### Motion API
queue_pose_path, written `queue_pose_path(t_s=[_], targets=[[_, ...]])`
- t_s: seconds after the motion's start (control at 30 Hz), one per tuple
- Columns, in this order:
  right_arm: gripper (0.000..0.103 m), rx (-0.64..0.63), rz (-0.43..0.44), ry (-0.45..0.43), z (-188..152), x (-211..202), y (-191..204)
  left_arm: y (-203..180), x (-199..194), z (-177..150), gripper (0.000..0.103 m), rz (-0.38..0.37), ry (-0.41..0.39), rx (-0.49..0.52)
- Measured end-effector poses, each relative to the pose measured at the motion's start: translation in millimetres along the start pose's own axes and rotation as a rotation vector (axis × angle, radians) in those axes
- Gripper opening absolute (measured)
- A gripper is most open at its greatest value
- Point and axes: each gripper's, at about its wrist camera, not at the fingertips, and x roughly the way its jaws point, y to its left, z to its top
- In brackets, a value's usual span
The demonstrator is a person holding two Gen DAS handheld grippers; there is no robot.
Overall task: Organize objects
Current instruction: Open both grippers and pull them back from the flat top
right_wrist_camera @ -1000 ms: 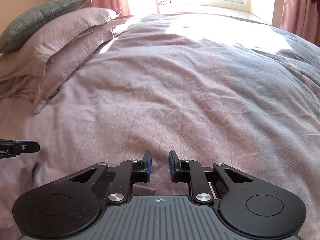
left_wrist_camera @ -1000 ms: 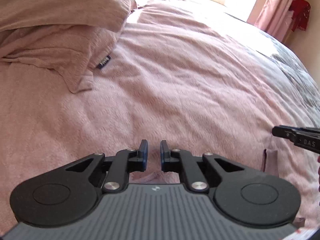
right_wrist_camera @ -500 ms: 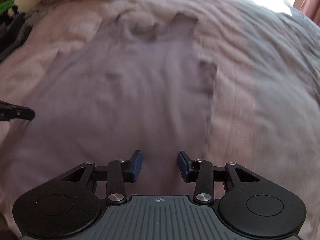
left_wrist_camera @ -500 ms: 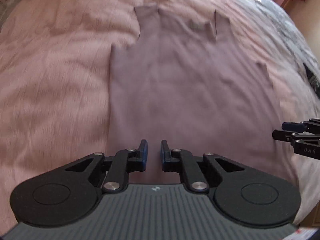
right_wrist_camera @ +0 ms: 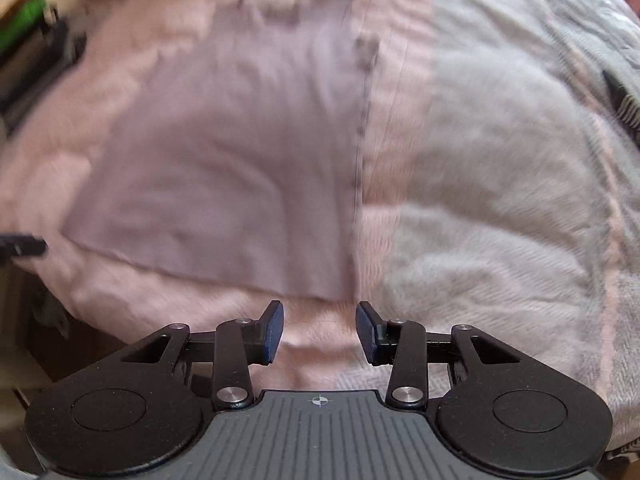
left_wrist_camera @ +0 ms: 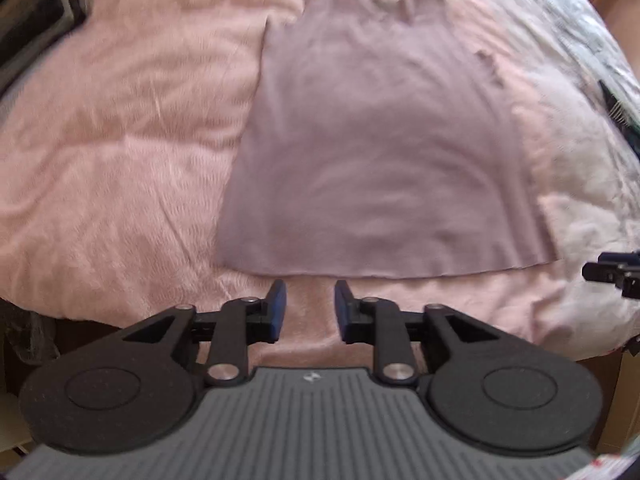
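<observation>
A mauve sleeveless top (left_wrist_camera: pixel 380 152) lies flat on the pink bed cover (left_wrist_camera: pixel 120 140), hem toward me, straps at the far end. It also shows in the right wrist view (right_wrist_camera: pixel 240 152). My left gripper (left_wrist_camera: pixel 308 310) is open and empty, just short of the hem near its left part. My right gripper (right_wrist_camera: pixel 318 330) is open and empty, just short of the hem's right corner. The right gripper's tips show at the right edge of the left wrist view (left_wrist_camera: pixel 612 272); the left gripper's tip shows at the left edge of the right wrist view (right_wrist_camera: pixel 24 246).
The bed's near edge runs just under both grippers. A grey blanket (right_wrist_camera: pixel 500 180) covers the bed's right side. Dark furniture with a green item (right_wrist_camera: pixel 24 24) stands past the bed's far left. A dark comb-like object (right_wrist_camera: pixel 624 100) lies at the far right.
Both grippers let go of the top's hem and opened. They drew back toward the bed's near edge and tilted down; the top now lies spread flat.
</observation>
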Motion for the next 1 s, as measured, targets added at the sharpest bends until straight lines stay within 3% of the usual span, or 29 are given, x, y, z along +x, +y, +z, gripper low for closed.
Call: queue_pose_path(t_s=[0.2, 0.4, 0.67, 1.0], targets=[[0.042, -0.016, 0.057, -0.154, 14, -83, 20, -34, -80, 8, 0.039, 0.006, -0.138, 0.013], [0.057, -0.020, 0.091, -0.171, -13, -115, 35, -46, -124, -18, 0.047, 0.048, -0.181, 0.000], [0.058, -0.025, 0.069, -0.157, -42, -126, 35, -51, -144, -48, 0.053, 0.078, -0.191, -0.009], [0.059, -0.041, 0.066, -0.144, -52, -129, 35, -60, -146, -54, 0.055, 0.083, -0.185, 0.028]])
